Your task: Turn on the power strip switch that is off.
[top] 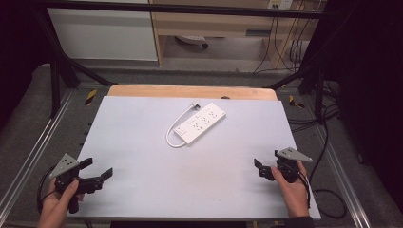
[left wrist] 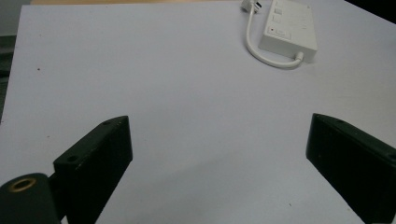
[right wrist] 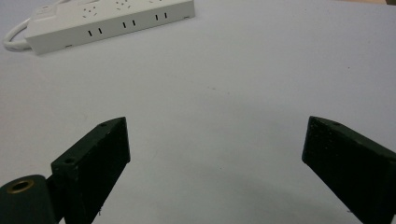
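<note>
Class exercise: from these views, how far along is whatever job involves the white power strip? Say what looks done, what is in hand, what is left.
Done: nothing visible. The power strip lies untouched mid-table, its short cable looped beside it.
In hand: neither tool holds anything. The left tool and right tool sit open at the near table corners.
Left: apparently everything, starting with reaching the strip.

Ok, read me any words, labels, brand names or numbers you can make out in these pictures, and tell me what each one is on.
No text can be read anywhere.
White power strip: faint marks near its switch end in the left gripper view, too blurred to read.
Yellow and black hazard stickers on the floor frame: stripes, no words.
Wall socket plate at the top: too small to read.
</note>
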Demonstrator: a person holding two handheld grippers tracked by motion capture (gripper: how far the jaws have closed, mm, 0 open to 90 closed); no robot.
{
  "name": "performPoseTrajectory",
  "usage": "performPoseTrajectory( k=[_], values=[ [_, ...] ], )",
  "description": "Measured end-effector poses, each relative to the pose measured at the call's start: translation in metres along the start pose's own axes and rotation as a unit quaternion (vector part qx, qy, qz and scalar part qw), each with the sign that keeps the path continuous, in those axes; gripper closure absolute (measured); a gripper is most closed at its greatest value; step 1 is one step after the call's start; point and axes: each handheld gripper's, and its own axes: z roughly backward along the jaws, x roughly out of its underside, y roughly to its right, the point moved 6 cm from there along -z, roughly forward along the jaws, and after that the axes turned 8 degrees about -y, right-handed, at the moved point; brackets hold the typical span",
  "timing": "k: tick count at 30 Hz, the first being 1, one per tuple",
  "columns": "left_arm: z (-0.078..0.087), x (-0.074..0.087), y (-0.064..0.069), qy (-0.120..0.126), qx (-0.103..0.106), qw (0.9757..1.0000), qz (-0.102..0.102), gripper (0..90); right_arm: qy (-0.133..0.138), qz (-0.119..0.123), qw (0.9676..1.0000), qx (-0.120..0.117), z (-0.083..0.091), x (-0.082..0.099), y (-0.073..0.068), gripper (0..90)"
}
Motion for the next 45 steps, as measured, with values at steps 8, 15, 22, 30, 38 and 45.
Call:
performPoseTrajectory(
  k=[8,15,22,30,38,45],
  values=[
    [0.000,0.001,0.002,-0.003,0.004,1.0000,0.000,6.9,0.004,0.010,0.9999,0.001,0.002,-0.002,-0.005,5.1],
    [-0.001,0.001,0.001,-0.005,0.004,1.0000,0.003,6.9,0.009,0.006,0.9999,-0.001,0.004,-0.005,-0.004,5.0],
    [0.001,0.001,0.002,-0.005,0.007,1.0000,0.003,6.6,0.014,0.005,0.9999,-0.002,0.008,-0.007,-0.005,6.1],
    [0.000,0.001,0.001,-0.006,0.005,1.0000,0.000,6.7,0.014,0.005,0.9999,-0.006,0.008,-0.007,-0.007,4.9],
    [0.002,0.000,0.000,0.002,0.005,1.0000,0.001,6.7,0.026,0.005,0.9996,-0.008,0.009,-0.011,-0.010,5.5],
    [0.002,-0.001,0.001,0.006,0.008,0.9999,-0.003,6.6,0.034,0.011,0.9992,-0.018,0.010,-0.013,-0.015,4.9]
  ],
)
